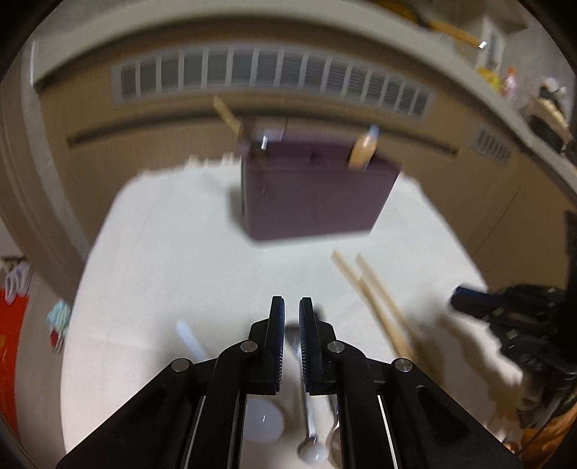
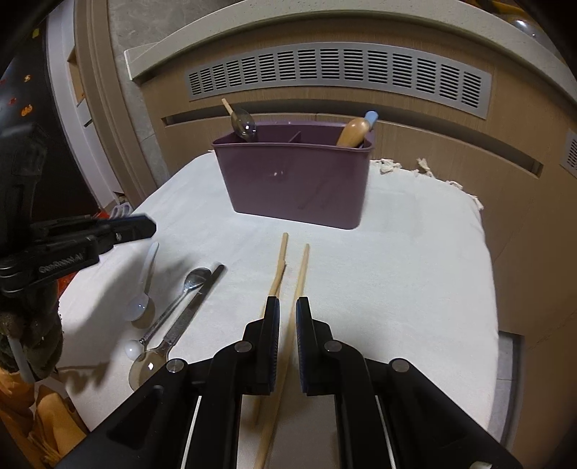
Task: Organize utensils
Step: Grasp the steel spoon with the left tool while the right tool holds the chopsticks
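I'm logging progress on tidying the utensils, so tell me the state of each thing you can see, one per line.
Purple caddy: upright on the white cloth, a few utensils inside.
Chopsticks: lying loose on the cloth.
Metal spoons: lying on the cloth.
White spoon: lying on the cloth.
Left gripper: shut, nothing visibly held.
Right gripper: shut, empty.

White cloth (image 2: 396,288) covers the table, kinda textured, with a frayed fringe (image 2: 425,167) bunched along its far edge. Behind it is a tan wood-look cabinet (image 2: 450,151) with a long grey slotted vent (image 2: 339,74) across the front and a pale countertop (image 2: 288,21) on top. A smaller vent (image 1: 492,146) sits further right in the left view, and there's blurry clutter (image 1: 505,77) up on the counter there, can't make out what. Something red (image 1: 12,346) hangs off at the left edge.
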### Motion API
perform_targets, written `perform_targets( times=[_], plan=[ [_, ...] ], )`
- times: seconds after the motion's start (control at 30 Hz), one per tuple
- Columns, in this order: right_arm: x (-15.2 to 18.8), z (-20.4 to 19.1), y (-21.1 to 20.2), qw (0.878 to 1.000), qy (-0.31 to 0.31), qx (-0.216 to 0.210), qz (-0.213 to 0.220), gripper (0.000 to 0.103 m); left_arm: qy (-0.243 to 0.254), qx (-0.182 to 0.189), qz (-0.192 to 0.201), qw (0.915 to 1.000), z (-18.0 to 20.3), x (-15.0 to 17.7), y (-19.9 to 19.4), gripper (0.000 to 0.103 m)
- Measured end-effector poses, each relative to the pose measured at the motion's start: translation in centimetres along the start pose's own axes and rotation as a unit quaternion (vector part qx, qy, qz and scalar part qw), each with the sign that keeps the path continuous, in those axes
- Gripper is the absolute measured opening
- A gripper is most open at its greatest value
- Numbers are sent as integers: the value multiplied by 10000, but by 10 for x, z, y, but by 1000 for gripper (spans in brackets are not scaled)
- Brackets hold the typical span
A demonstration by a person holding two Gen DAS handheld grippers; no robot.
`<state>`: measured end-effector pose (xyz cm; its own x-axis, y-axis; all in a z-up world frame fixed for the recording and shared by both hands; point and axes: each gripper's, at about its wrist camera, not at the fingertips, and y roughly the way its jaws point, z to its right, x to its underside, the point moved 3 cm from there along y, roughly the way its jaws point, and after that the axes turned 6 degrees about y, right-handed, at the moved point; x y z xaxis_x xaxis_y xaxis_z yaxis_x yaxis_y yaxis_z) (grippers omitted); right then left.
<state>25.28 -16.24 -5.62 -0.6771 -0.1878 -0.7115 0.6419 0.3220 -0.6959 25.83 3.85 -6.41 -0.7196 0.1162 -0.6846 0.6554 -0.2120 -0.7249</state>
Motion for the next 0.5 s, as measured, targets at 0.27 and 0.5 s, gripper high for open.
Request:
perform_targets(
  times=[0.27,0.5],
  plan=[
    [24,7,12,9993,-31,236,-279,9,145,296,-853,9958,22,37,29,45],
    [36,11,30,9986,22,233,-478,9,298,-252,-742,9965,12,19,52,44]
  ],
)
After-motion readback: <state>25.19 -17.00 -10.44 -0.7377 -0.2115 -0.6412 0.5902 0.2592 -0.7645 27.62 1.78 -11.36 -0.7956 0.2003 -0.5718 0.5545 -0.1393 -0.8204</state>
